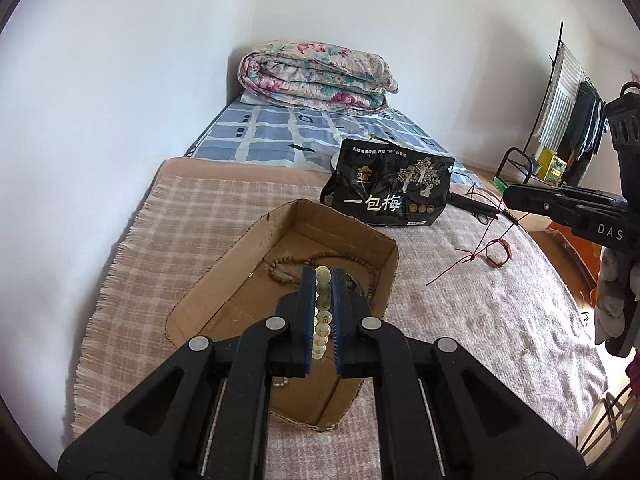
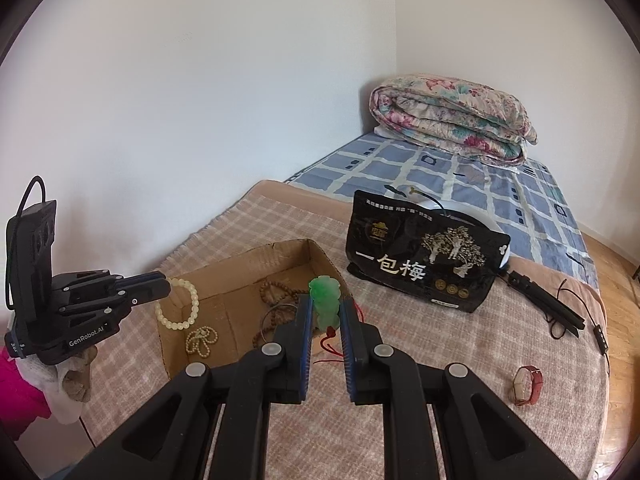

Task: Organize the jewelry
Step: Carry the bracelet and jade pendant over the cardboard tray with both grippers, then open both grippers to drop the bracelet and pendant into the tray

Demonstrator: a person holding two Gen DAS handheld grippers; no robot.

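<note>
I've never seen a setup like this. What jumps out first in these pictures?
Two things held up over the bed: the left hand-held gripper pinches a cream bead bracelet above the open cardboard box, and the right hand-held gripper clamps a bright green pendant on red cord. Behind the box stands a black snack bag.

The left wrist view looks forward and down along the left tongs [image 1: 323, 280], close above the cardboard box [image 1: 244, 256] on the bed [image 1: 480, 320], facing the folded quilt [image 1: 316, 76] at the far wall. The right wrist view looks along the right tongs [image 2: 326, 312] from just right of that box [image 2: 240, 264], toward the same corner. Both share the box, the black bag [image 1: 388, 188] [image 2: 424, 256] beyond the tongs, the quilt [image 2: 452, 120], and each shows the other tongs at its edge.
</note>
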